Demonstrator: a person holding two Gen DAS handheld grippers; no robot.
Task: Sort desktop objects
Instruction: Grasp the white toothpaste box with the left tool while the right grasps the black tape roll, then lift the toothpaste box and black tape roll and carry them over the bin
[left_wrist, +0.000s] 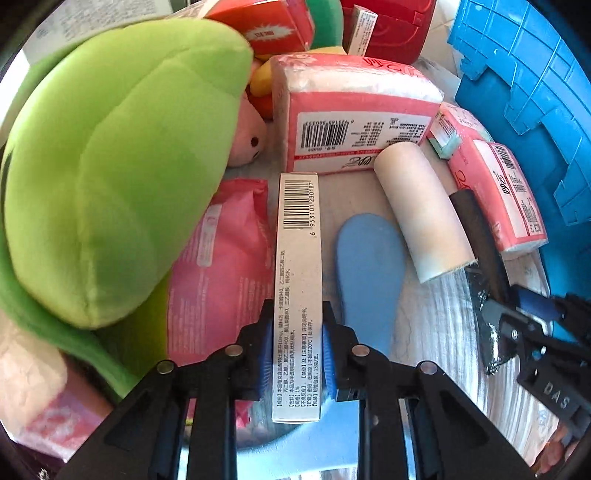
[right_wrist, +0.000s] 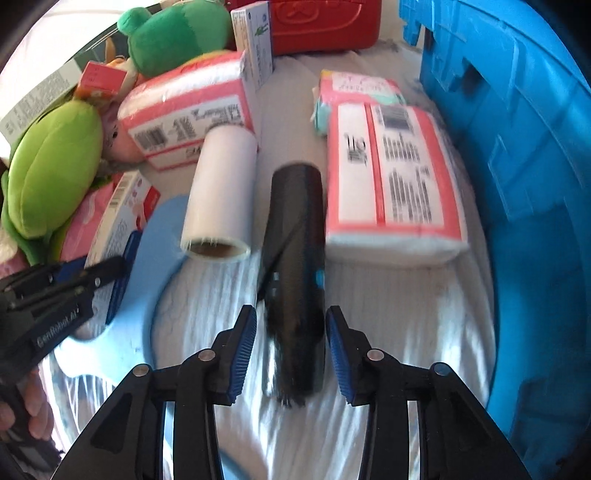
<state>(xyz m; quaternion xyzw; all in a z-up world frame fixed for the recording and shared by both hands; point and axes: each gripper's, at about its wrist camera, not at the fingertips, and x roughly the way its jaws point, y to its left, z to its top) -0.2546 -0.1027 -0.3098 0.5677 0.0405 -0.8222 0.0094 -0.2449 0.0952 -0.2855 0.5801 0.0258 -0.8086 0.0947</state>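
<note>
A long narrow white carton with a barcode stands between the pads of my left gripper, which is shut on its lower part. The same carton and left gripper show at the left of the right wrist view. A black roll lies on the pale tabletop between the fingers of my right gripper. A small gap shows on each side of it, so this gripper is open. In the left wrist view the right gripper sits at the near end of the black roll.
A white roll lies left of the black one, beside a flat light-blue piece. Pink tissue packs lie beyond. A blue crate walls the right side. A green plush and pink packet crowd the left.
</note>
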